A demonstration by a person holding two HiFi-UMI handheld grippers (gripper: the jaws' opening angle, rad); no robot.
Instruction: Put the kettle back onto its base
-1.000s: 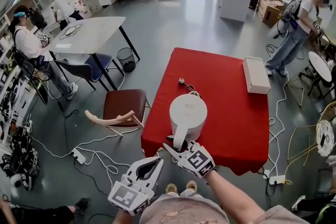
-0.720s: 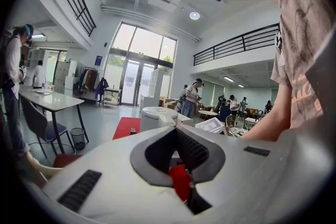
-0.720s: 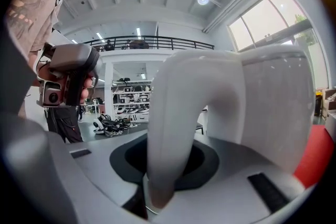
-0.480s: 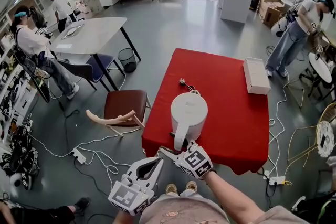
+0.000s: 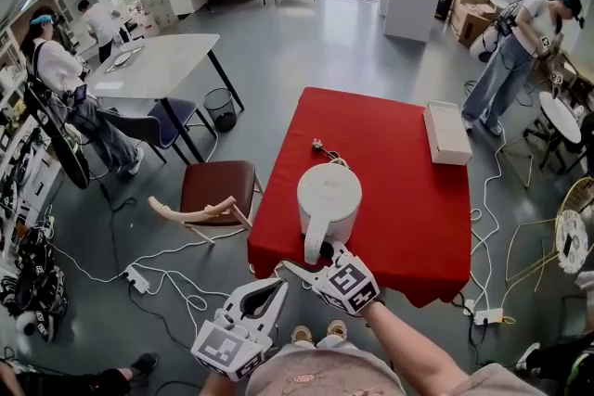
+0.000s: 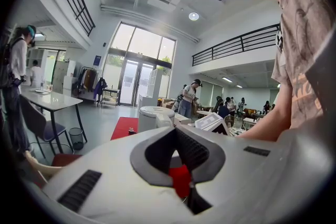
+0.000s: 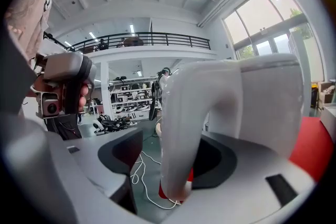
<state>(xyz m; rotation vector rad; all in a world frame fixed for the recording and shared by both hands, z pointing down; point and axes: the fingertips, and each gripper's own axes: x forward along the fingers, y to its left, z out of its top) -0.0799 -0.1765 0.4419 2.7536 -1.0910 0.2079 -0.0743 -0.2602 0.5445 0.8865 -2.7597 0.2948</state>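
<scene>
One view alone, kettle handle [image 7: 181,128] between opening right tongs [image 7: 169,162]

Right gripper [image 7: 167,160] jaws opening; curved white plastic kettle handle [image 7: 181,113] between them. Left pad clear, right pad possibly touching. Red tablecloth [image 7: 310,144] at right.

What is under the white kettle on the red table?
The kettle stands on the red table. A cord with a plug runs out from behind it. Whether the base lies underneath cannot be seen: the kettle's body covers that spot.
</scene>
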